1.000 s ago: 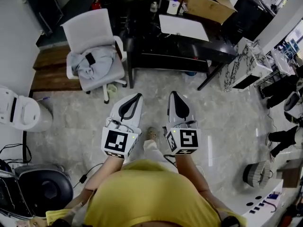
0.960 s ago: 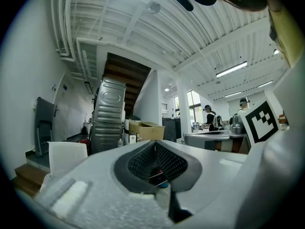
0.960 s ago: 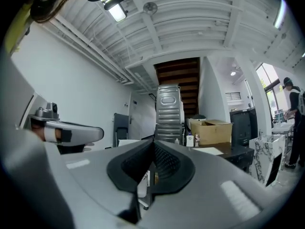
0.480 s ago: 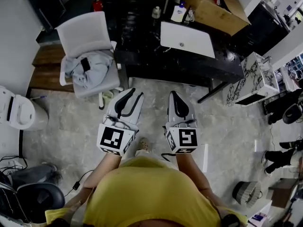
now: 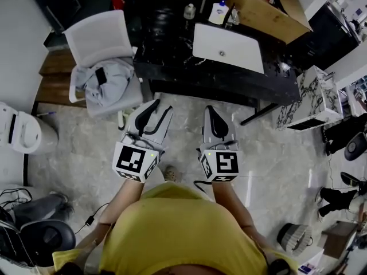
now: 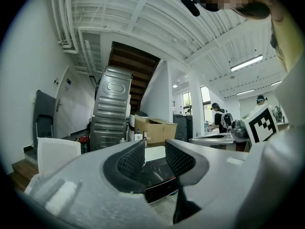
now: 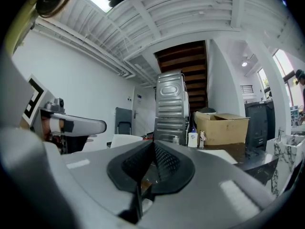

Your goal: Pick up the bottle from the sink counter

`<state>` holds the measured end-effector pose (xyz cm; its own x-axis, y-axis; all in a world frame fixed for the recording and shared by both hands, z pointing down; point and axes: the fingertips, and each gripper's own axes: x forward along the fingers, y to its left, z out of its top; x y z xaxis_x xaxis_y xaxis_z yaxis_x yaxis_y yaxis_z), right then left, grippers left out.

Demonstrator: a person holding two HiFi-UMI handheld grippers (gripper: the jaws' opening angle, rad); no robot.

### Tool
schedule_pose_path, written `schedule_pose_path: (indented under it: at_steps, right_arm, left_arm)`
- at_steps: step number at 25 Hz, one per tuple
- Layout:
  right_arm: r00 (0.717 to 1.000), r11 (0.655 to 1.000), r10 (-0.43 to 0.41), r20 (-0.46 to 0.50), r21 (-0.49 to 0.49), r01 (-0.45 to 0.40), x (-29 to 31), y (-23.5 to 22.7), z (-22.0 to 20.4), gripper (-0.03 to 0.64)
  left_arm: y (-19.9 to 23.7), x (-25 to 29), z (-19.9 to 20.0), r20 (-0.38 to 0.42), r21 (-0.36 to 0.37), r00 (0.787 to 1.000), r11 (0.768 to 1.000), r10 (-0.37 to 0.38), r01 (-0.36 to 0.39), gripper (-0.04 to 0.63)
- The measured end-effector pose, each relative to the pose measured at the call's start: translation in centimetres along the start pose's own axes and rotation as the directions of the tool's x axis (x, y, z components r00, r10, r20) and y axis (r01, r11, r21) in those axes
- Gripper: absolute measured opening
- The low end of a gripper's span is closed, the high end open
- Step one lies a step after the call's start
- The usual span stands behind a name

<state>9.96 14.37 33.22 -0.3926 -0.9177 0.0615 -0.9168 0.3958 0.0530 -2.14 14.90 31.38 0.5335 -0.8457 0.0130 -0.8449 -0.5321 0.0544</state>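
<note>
Left gripper (image 5: 160, 106) jaws just opening, empty; right gripper (image 5: 211, 109) closed, both level.

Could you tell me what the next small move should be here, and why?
Probably step closer to the counter: the bottle stands at its back edge, beyond the sink, likely out of reach. The left gripper has just been opening its jaws, nothing between them.

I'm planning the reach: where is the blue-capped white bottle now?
Head view, top centre: the bottle stands on the dark counter behind the white sink, beside the faucet, left of the cardboard box.
</note>
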Motion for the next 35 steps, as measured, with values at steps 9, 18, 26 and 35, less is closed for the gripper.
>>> schedule_pose_path:
  at_steps: [9,18,26,35]
  right_arm:
    - [1.0,0.999,-0.028,0.006,0.016,0.028,2.5,-2.3,-0.3,0.0]
    - [0.998,0.999,-0.045,0.038,-0.029,0.046,10.3,-4.8,0.3,0.0]
    - [0.998,0.997,-0.068,0.012,-0.045,0.069,22.6,-8.4,0.8,0.0]
    - [0.994,0.993,-0.11,-0.022,-0.044,0.109,33.1,-11.9,-0.3,0.0]
  left_arm:
    - [2.4,3.4,0.2,0.008,0.013,1.0,1.0,0.012,-0.012,0.141]
    - [7.6,11.5,0.0,0.041,0.015,0.999,1.0,-0.018,0.017,0.15]
    - [14.8,22.4,0.1,0.028,-0.002,0.996,0.996,-0.084,0.084,0.167]
    - [21.2,32.7,-0.7,0.007,-0.025,0.99,0.99,-0.141,0.141,0.169]
